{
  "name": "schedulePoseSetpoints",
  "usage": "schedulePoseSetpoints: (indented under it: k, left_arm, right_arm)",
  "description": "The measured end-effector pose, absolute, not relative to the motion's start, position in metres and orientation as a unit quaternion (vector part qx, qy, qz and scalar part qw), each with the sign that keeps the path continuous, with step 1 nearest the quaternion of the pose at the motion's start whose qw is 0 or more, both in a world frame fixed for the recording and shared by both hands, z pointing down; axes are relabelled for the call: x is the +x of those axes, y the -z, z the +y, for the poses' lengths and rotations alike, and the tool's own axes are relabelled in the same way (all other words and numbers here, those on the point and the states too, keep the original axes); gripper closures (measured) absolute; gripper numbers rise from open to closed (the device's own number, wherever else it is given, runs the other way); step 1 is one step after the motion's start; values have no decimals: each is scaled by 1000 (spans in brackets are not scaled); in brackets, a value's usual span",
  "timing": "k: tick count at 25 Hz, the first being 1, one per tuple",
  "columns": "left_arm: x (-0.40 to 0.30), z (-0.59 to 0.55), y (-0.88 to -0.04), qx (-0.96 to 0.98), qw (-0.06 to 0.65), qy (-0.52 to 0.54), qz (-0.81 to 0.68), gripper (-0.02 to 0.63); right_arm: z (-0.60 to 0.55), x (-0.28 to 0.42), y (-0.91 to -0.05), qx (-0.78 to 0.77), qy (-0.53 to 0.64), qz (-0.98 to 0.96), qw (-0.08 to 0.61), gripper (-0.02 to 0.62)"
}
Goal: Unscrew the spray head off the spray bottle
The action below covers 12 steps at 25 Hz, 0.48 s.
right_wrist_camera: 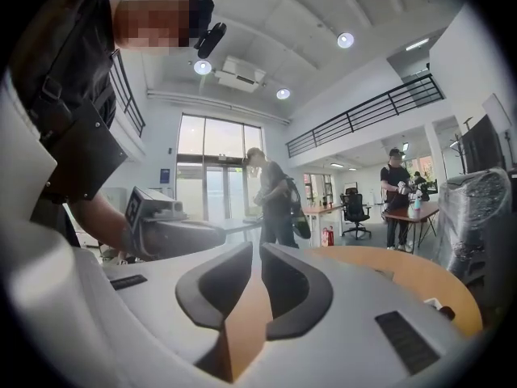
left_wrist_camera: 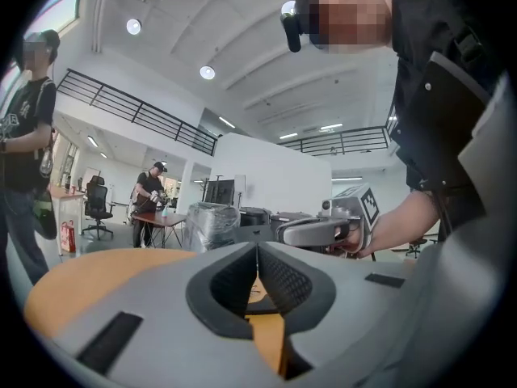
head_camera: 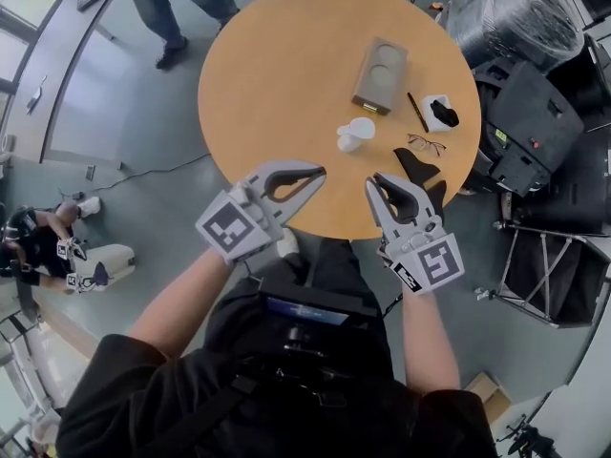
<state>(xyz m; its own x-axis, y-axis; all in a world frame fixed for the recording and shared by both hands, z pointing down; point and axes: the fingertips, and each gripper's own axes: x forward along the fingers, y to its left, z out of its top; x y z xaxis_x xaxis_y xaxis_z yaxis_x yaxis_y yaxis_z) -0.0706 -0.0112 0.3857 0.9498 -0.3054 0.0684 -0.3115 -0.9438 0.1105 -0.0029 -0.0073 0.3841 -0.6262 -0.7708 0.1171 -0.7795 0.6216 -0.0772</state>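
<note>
A small white object (head_camera: 356, 135), which looks like the spray bottle, rests near the middle of the round wooden table (head_camera: 277, 74). Both grippers hover over the table's near edge, short of the bottle and apart from it. My left gripper (head_camera: 322, 172) points right toward my right gripper (head_camera: 370, 186), and neither holds anything. In the left gripper view the left gripper's (left_wrist_camera: 258, 250) pads meet with nothing between them. In the right gripper view a narrow gap shows between the right gripper's (right_wrist_camera: 257, 250) jaws, bare table behind it. The bottle is hidden in both gripper views.
On the table lie a cardboard tray (head_camera: 382, 74), a pen (head_camera: 417, 111), glasses (head_camera: 426, 144), a black item on a white one (head_camera: 441, 113) and a black piece (head_camera: 417, 168) by the right gripper. Black cases (head_camera: 535, 122) stand right of the table. A person (head_camera: 181, 8) stands beyond it.
</note>
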Motion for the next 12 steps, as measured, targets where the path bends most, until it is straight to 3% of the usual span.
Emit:
schedulePoseSetpoints:
  k: [10,12]
  left_arm:
    - [-17,-97,-505,972,88,-49,-213,594]
    - [-12,-108,-539,968,98,-59,-222,561]
  right_arm:
    - [-94,57,-502,422,-109,-899,48,545]
    - [-107,63,-529,422,-115,-898,51,541]
